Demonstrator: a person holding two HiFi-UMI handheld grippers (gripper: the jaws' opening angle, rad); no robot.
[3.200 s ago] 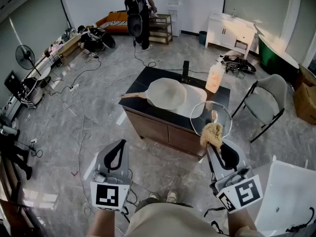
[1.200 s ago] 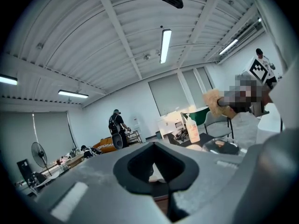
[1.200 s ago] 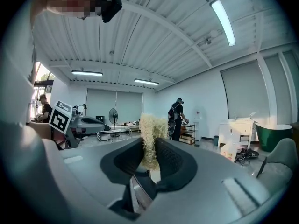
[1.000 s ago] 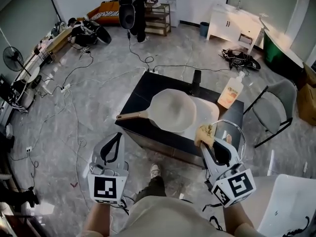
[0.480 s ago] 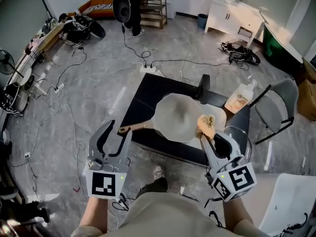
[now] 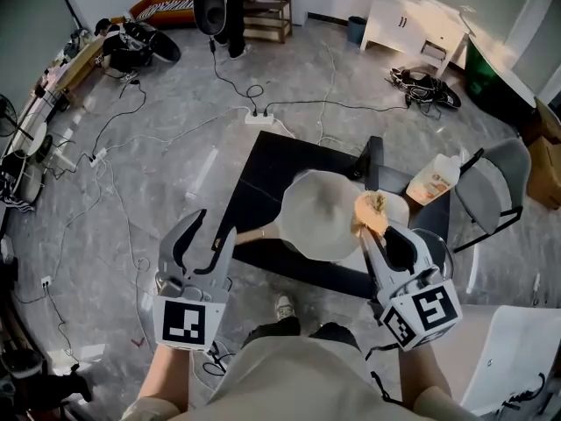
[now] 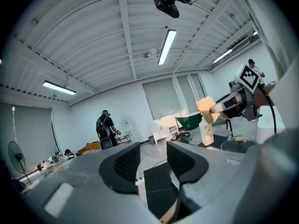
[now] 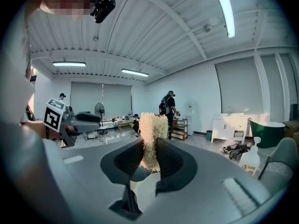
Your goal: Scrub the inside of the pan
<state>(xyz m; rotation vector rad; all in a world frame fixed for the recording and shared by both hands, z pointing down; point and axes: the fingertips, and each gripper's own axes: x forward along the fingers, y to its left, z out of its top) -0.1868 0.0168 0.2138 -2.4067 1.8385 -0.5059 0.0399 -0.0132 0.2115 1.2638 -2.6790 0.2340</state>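
A pale round pan with a wooden handle lies on a black table. My right gripper is shut on a tan fibrous scrubber that hangs over the pan's right rim. In the right gripper view the scrubber stands upright, pinched between the jaws. My left gripper hovers open at the table's near left corner, close to the handle's end, with nothing between its jaws. In the left gripper view, the table shows through the gap of the left gripper.
A soap bottle stands at the table's right end, a black upright object behind the pan. A glass lid lies under my right gripper. A folding chair is at the right. Cables cross the floor; a person stands far back.
I have come closer to the table, so pan and table sit nearer below me. My left gripper's jaws have opened. The right gripper has carried the scrubber over the pan's right rim.
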